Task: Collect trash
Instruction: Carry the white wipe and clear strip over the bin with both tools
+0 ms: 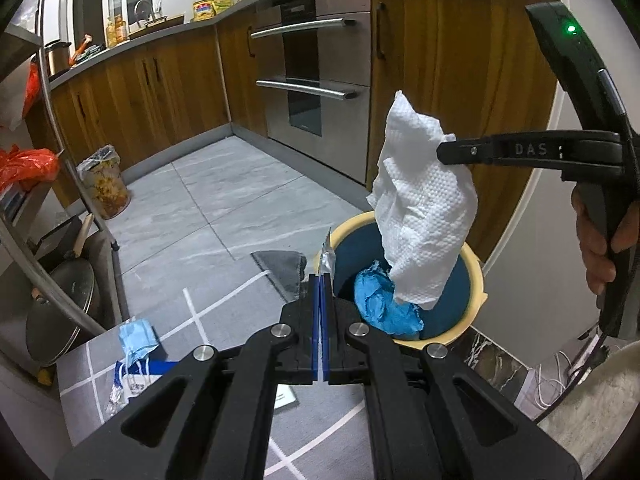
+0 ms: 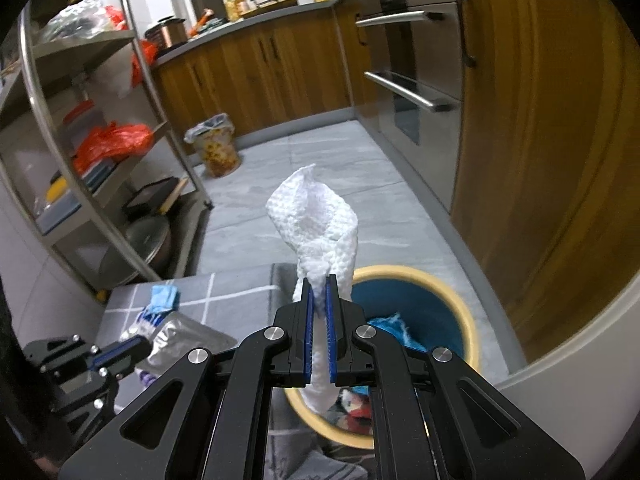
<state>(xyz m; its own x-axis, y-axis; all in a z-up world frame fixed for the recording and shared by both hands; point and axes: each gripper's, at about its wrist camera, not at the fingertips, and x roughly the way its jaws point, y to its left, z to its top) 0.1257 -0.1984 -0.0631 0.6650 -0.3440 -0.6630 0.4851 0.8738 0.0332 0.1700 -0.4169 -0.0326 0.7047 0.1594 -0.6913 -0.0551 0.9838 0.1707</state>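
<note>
A round trash bin (image 1: 476,280) with a cream rim and a blue inside stands on the floor, and a crumpled blue piece (image 1: 380,300) lies in it. My right gripper (image 1: 444,152) is shut on a white paper towel (image 1: 424,208) that hangs over the bin's opening. In the right wrist view the paper towel (image 2: 316,224) sticks up between the right gripper (image 2: 319,280) pads, above the bin (image 2: 460,304). My left gripper (image 1: 321,280) is shut on a silver foil wrapper (image 1: 326,258), seen edge-on beside the bin's left rim. The left gripper (image 2: 132,350) and the foil wrapper (image 2: 180,340) also show at lower left.
A light blue face mask (image 1: 136,340) and a blue-and-white packet (image 1: 132,380) lie on the grey mat (image 1: 224,312). A second, flowered bin (image 1: 106,188) stands by the wooden cabinets (image 1: 160,92). A metal rack (image 2: 80,160) is at left, an oven (image 1: 320,92) behind.
</note>
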